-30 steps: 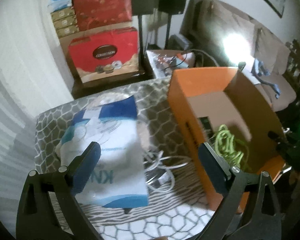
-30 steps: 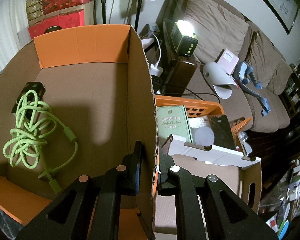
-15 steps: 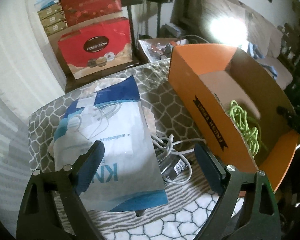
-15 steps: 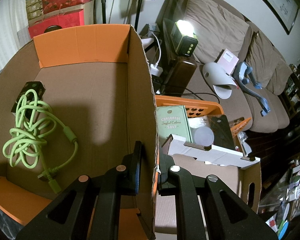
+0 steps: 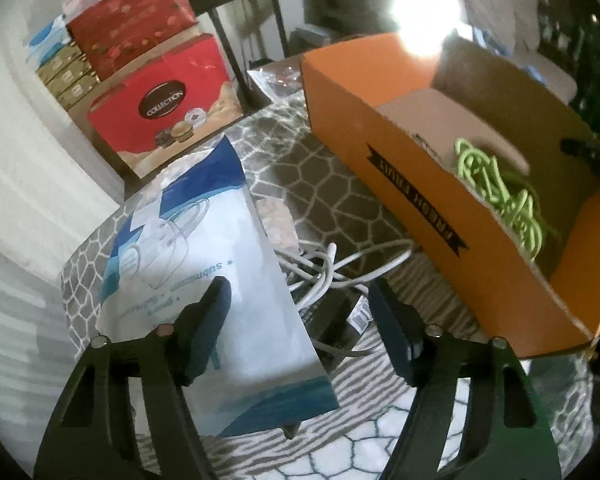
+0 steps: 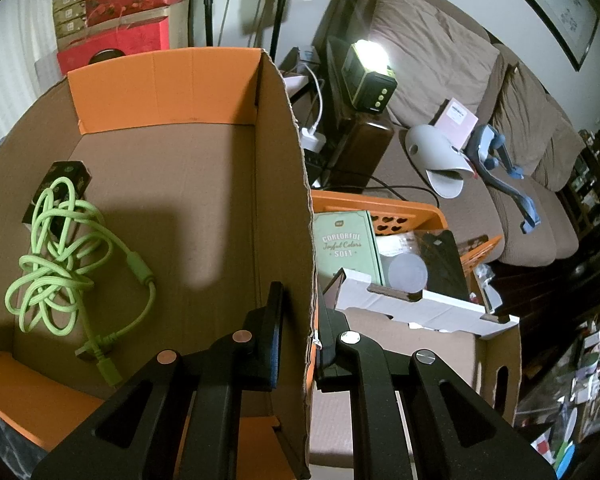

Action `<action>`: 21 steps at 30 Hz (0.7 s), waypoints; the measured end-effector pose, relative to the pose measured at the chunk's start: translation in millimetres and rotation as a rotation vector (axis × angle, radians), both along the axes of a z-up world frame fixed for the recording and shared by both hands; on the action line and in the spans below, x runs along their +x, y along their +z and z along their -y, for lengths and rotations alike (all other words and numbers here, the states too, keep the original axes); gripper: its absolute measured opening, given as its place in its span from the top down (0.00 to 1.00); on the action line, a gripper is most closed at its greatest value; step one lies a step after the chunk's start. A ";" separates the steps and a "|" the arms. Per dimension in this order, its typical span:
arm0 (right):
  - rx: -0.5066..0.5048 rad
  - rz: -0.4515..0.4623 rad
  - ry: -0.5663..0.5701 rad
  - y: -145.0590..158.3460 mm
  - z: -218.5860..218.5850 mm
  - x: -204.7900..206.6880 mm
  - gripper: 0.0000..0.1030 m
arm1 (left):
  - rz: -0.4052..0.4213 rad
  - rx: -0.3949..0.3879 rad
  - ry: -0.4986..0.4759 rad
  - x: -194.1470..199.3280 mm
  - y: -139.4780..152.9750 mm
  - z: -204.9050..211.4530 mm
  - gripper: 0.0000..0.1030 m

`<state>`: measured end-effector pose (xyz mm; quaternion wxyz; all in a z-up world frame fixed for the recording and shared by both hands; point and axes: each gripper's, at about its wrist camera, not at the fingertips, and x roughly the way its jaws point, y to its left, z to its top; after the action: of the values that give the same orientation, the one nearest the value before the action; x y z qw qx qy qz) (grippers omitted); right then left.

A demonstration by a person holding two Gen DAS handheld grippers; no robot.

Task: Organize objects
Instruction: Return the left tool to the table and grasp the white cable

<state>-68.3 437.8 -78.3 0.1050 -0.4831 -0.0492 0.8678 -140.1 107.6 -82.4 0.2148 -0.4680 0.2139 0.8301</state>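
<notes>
Orange cardboard box (image 5: pixel 440 184) stands at the right of a grey honeycomb-patterned cloth (image 5: pixel 340 200), a green cable (image 6: pixel 64 256) coiled inside it. Left of it lie a blue-and-white pouch (image 5: pixel 204 264) and a white cable (image 5: pixel 340 268). Red gift boxes (image 5: pixel 160 112) sit far left; a brown sofa (image 6: pixel 460 92) lies beyond. The left gripper (image 5: pixel 300 316) points steeply down, jaws closing over pouch edge and white cable, not yet pressing. The right gripper (image 6: pixel 300 320) pinches the box's right wall.
</notes>
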 end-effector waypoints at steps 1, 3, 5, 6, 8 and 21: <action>-0.002 0.000 -0.001 0.0 0.3 -0.2 0.90 | 0.003 -0.006 -0.010 -0.4 -1.9 -0.7 0.43; -0.001 0.000 0.000 0.0 0.3 -0.1 0.90 | 0.005 -0.020 -0.034 -0.7 -5.8 -2.2 0.48; 0.000 0.001 0.000 0.0 -0.2 0.1 0.90 | -0.008 -0.040 -0.057 -0.1 -8.6 -4.7 0.50; 0.001 0.000 0.001 -0.1 -0.2 0.3 0.90 | -0.012 -0.047 -0.062 0.1 -9.6 -5.7 0.52; -0.001 0.000 0.000 0.0 -0.4 0.1 0.90 | -0.017 -0.064 -0.071 -0.4 -11.8 -8.1 0.54; -0.002 0.001 -0.001 -0.3 0.9 -0.5 0.90 | 0.011 -0.032 -0.073 -4.6 -5.9 -11.4 0.91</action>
<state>-68.8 436.9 -78.6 0.1050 -0.4835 -0.0483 0.8677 -144.7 119.0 -88.3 0.2389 -0.4678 0.2428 0.8156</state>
